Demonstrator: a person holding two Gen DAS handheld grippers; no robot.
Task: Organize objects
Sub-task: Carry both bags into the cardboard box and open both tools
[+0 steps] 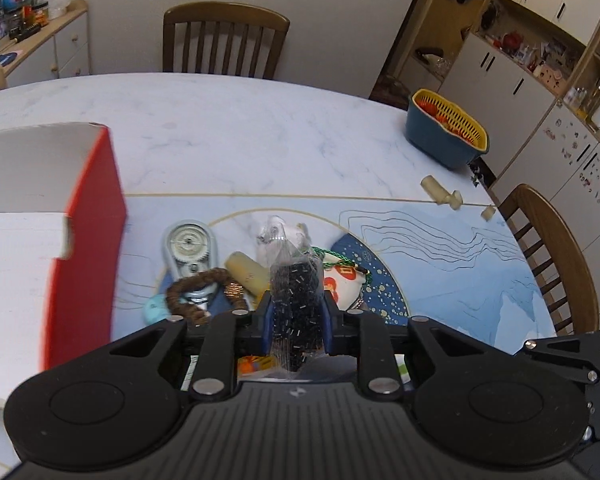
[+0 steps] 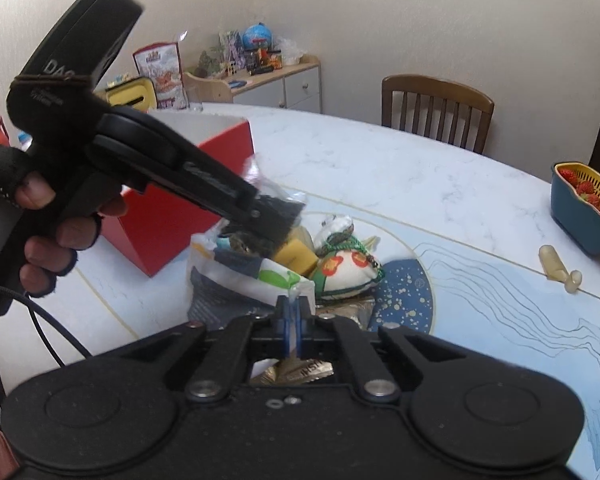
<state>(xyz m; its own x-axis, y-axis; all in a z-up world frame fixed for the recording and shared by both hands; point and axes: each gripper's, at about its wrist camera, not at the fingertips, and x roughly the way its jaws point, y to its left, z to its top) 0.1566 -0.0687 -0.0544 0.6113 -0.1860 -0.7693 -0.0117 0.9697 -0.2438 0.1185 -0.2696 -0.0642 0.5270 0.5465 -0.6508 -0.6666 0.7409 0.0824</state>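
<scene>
My left gripper (image 1: 296,312) is shut on a clear bag of small black pieces (image 1: 296,300) and holds it above a pile of objects on the table. It also shows in the right wrist view (image 2: 276,216), beside the open red box (image 2: 204,184). The red box (image 1: 84,240) stands at the left. In the pile lie a grey correction-tape dispenser (image 1: 190,246), a brown bead bracelet (image 1: 192,292), a yellow piece (image 1: 246,274) and a white embroidered pouch (image 2: 346,270). My right gripper (image 2: 294,320) is shut with nothing seen between its fingers, just before a white packet (image 2: 260,280).
A blue basket with a yellow strainer of strawberries (image 1: 446,132) stands at the table's far right. Small cream pieces (image 1: 440,192) lie near it. Wooden chairs stand at the far side (image 1: 224,40) and the right (image 1: 552,256). Cabinets line the walls.
</scene>
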